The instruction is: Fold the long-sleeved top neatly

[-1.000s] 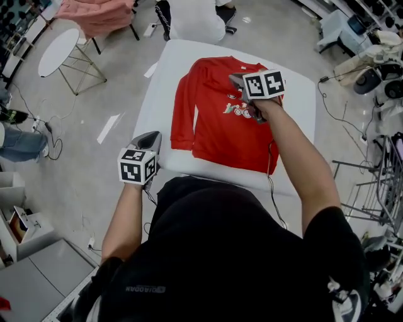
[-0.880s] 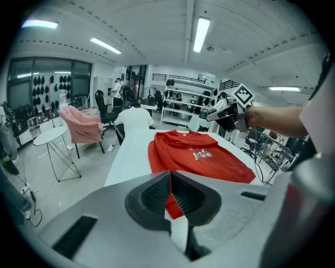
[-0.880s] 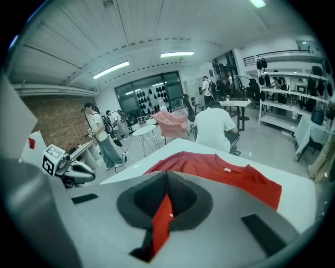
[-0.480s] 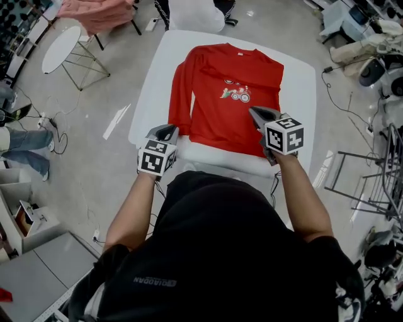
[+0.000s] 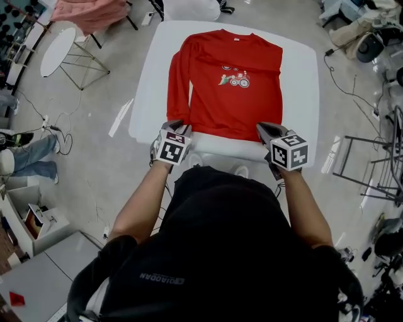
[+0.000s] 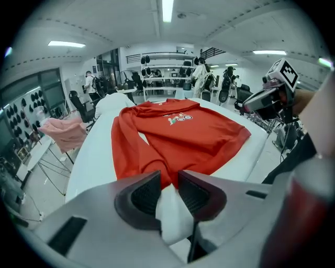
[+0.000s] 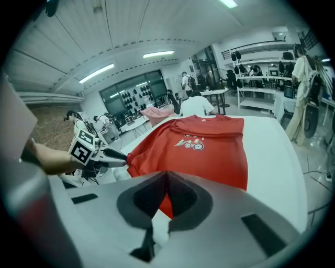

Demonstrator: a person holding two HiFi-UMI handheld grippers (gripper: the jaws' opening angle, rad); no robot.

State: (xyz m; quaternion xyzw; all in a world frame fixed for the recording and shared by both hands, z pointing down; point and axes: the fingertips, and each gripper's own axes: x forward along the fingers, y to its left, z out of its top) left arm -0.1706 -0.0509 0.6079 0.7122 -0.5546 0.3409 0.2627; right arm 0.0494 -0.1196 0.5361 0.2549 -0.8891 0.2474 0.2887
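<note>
A person in a black top stands at a white table (image 5: 302, 94), a handheld gripper in each hand, with a red long-sleeved top (image 5: 233, 94) spread flat, front up, ahead of both tools. The hem is the edge nearest the grippers and the collar is farthest from them. A small printed picture (image 5: 232, 80) sits on the chest.

The left gripper (image 5: 175, 124) rests at its own end of the hem. Its jaws stand narrowly apart (image 6: 168, 175), with white table cover showing between them and the red edge just beyond the tips. One sleeve (image 5: 178, 82) runs along the side of the garment straight ahead of this gripper, its cuff close to the jaw tips.

The right gripper (image 5: 265, 128) is at the opposite corner of the hem, level with the left one and well apart from it. Its jaw tips are pressed together (image 7: 167, 174), and red cloth shows in the gap behind them. Whether any fabric is caught there cannot be made out.

Each gripper's marker cube faces up toward the head camera, and each tool shows in the other's view, off to the side above the table edge.

Beyond the left gripper and out to its left, off the table, stand a round white side table (image 5: 60, 50) and a pink garment (image 5: 88, 12) draped over a chair.
</note>
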